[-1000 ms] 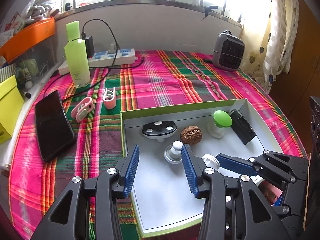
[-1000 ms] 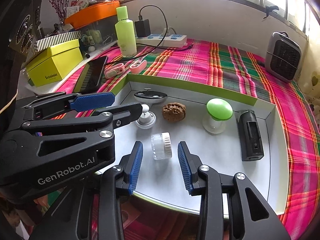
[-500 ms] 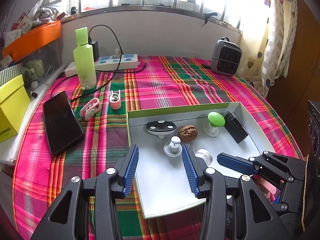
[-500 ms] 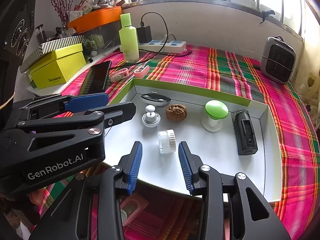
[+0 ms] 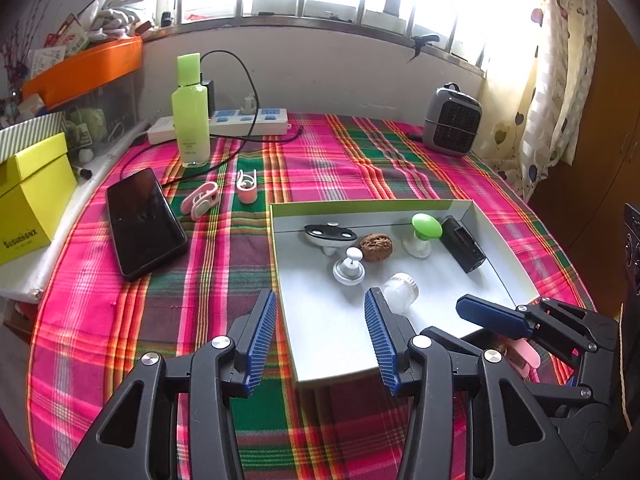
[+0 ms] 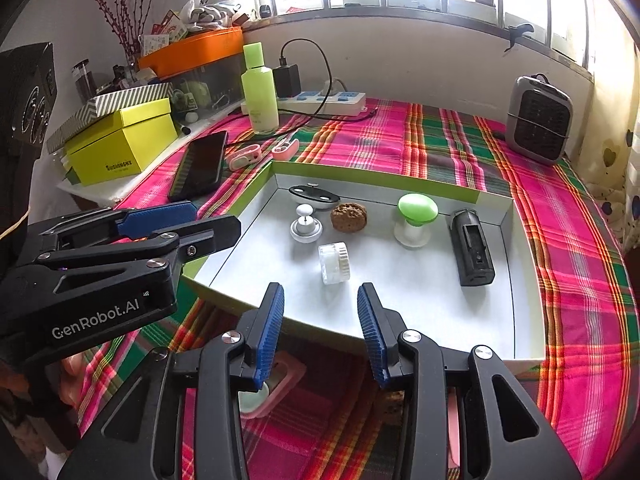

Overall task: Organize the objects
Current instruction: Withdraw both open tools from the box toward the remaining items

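Here, a round table covered in a pink, green and red plaid cloth (image 5: 340, 152) fills both views, set beneath a bright window. On the cloth sits a shallow white tray with a lime-green rim (image 6: 516, 320), the largest item on the table. Two black handheld grippers with blue ribbed pads hover over the tray's near edge, side by side. The left gripper (image 5: 320, 340) has its jaws spread wide and holds nothing. The right gripper (image 6: 320, 330) is likewise wide apart and empty.

To the left of the tray, a black phone (image 5: 142, 222) lies flat on the cloth. A tall lime-green bottle (image 5: 191, 112) stands upright near the back, just in front of a white power strip (image 5: 256, 120). A small grey heater (image 5: 452, 120) stands at the back right. A yellow box (image 6: 124, 146) rests on a side shelf at the left.

Inside the tray, a black rectangular device (image 6: 472, 246) lies at the right. Beside it stands a white item with a green domed cap (image 6: 416, 216). A brown walnut (image 6: 349, 217) sits near the middle. Behind it is a black oval-topped piece (image 6: 314, 194). A white knobbed piece (image 6: 306, 226) stands in front of that. A small clear jar with a white lid (image 6: 335, 262) lies on its side, nearest the right gripper. Two pink clips (image 5: 202, 202) lie on the cloth between phone and tray.
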A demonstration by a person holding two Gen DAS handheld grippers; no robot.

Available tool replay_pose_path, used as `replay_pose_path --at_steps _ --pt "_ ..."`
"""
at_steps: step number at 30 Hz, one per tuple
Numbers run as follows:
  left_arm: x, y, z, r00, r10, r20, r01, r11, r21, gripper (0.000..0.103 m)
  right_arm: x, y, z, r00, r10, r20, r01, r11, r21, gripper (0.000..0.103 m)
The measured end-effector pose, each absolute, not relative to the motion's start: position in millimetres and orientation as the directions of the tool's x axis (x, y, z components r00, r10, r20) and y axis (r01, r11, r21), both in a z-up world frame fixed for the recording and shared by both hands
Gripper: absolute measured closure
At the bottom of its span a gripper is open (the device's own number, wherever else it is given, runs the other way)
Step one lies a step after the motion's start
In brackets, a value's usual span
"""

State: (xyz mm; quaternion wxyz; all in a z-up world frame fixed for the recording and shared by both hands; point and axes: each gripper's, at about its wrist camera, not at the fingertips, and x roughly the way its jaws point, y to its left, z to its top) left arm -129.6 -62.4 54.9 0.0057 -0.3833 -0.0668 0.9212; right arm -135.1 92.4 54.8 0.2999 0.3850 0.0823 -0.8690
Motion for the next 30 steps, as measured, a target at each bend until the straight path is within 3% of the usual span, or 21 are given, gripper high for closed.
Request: replay_pose_path --at_steps 30 --pt "-85.5 -39.6 40.1 -0.687 0.122 -0.717 0.001 -0.986 -0.169 0.058 -99.8 142.1 59.3 -0.565 -0.449 -0.693 0.522 -0.844 0.122 0.063"
